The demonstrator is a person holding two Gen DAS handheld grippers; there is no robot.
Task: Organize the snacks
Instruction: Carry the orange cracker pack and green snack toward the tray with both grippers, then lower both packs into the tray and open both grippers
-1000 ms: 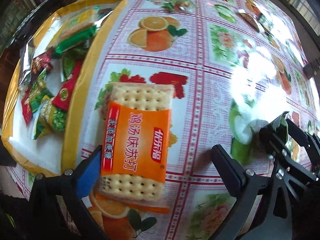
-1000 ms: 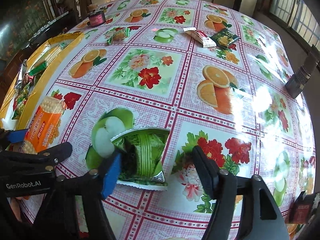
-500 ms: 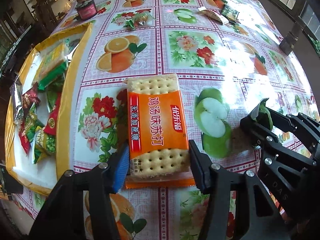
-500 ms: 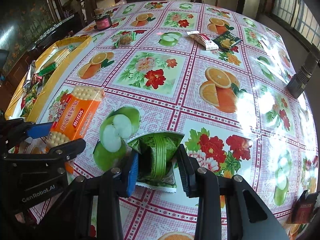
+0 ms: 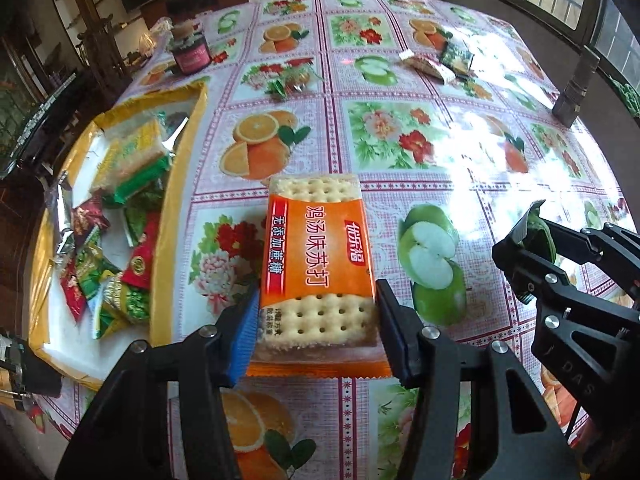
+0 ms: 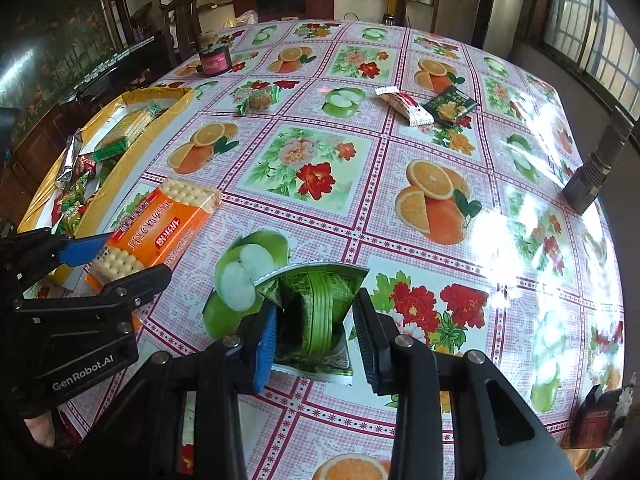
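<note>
My left gripper (image 5: pixel 316 320) is shut on an orange cracker pack (image 5: pixel 316 256) and holds it above the fruit-print tablecloth; the pack also shows in the right wrist view (image 6: pixel 156 228). My right gripper (image 6: pixel 316 332) is shut on a crumpled green snack packet (image 6: pixel 316 312), lifted off the table; it shows at the right edge of the left wrist view (image 5: pixel 540 232). A yellow-rimmed tray (image 5: pixel 172 216) with several small snack packs (image 5: pixel 108 276) lies at the table's left side, left of both grippers.
A dark jar with a pink label (image 6: pixel 215 58) stands at the far left. A green-wrapped snack (image 6: pixel 258 100), a red-and-white pack (image 6: pixel 406 108) and a dark green pack (image 6: pixel 450 106) lie farther out. A chair post (image 6: pixel 598 160) rises at the right edge.
Both grippers closed on their packs and lifted them off the table. The view pulled back and up, showing more of the table.
</note>
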